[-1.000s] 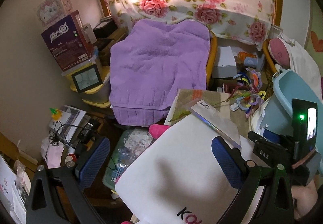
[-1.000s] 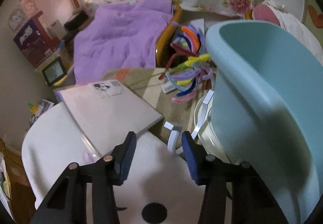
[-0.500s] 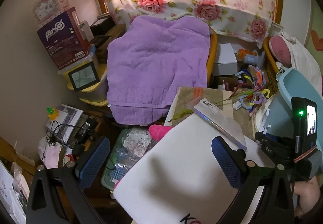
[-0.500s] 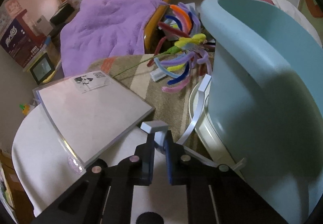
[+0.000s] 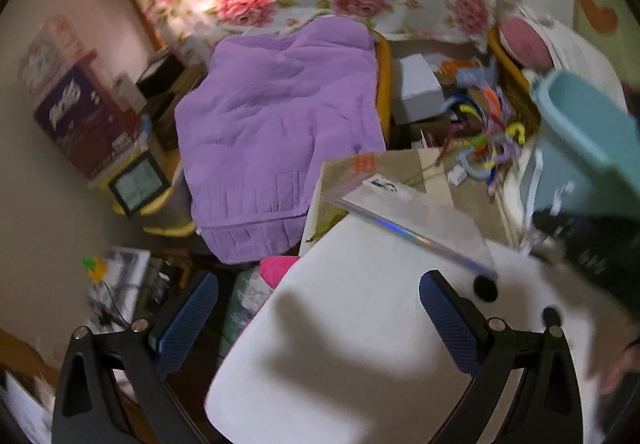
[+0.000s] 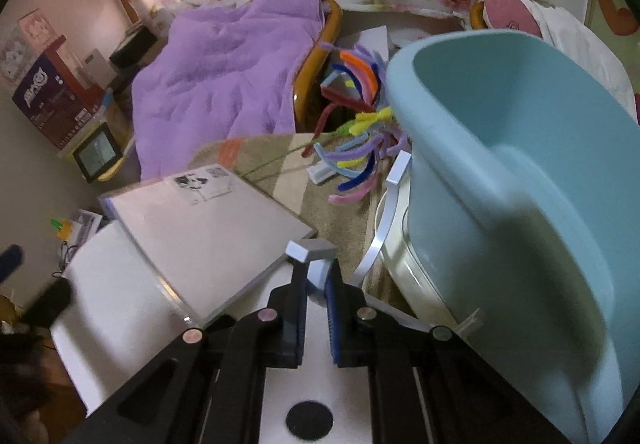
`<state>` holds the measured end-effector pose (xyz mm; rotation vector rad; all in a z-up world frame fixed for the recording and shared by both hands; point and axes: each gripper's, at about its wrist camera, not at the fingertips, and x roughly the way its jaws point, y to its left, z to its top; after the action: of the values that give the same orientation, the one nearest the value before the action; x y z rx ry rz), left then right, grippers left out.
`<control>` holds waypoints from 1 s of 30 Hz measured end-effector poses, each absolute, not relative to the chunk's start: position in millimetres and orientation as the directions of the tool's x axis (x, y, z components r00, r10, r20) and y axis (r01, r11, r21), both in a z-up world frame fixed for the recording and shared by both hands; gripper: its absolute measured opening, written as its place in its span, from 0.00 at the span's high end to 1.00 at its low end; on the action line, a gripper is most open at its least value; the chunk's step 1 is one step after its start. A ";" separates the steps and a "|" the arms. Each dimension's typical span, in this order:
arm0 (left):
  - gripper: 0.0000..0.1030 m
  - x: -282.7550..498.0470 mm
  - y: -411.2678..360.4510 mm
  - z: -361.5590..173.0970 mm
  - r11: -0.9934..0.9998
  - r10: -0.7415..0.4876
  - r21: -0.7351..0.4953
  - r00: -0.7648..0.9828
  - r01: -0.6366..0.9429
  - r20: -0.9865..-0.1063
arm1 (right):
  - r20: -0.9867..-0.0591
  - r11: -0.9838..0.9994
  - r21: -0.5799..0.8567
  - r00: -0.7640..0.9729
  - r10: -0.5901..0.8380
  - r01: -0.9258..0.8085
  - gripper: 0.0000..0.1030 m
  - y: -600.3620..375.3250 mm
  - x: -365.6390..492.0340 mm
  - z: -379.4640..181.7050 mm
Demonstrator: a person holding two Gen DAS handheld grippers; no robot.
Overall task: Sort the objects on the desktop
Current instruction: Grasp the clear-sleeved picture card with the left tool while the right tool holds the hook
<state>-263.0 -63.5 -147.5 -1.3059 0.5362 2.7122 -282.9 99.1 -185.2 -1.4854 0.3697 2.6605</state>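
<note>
Right tool [image 6: 316, 276] pinches white strip [image 6: 310, 250] (beside tub [image 6: 500, 164] rim).

left gripper [image 5: 316, 308]: black frame, blue textured pads, silver screws | right gripper [image 6: 316, 288]: black frame, blue pads, silver screws

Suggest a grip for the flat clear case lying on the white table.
Take the clear case by its near corner, which overhangs the white table and is tilted up. Come from the near side, jaws above and below the thin edge. The left gripper is open and free; the right gripper holds a white strip.
</note>
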 end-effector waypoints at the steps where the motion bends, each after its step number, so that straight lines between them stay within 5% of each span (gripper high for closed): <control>1: 0.00 -261.1 -59.1 -149.1 -0.919 -0.085 0.311 -0.646 -0.244 -0.758 | -0.843 -0.967 0.184 -0.534 -0.062 -0.178 0.92 99.6 -280.0 -181.3; 12: 0.00 -231.8 -13.2 -171.7 -0.471 -0.002 0.742 -0.841 -0.477 -0.541 | -0.807 -0.969 0.217 -0.580 -0.109 -0.120 0.92 93.4 -232.4 -131.8; 30: 0.00 -238.4 23.5 -207.4 -0.078 0.176 0.770 -0.769 -0.634 -0.615 | -0.766 -0.947 0.251 -0.639 -0.066 -0.203 0.92 133.5 -138.7 -54.0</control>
<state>-238.4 23.5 -207.4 -0.4965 1.6480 1.9000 -138.7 133.5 -54.0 -1.2969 0.4877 2.7339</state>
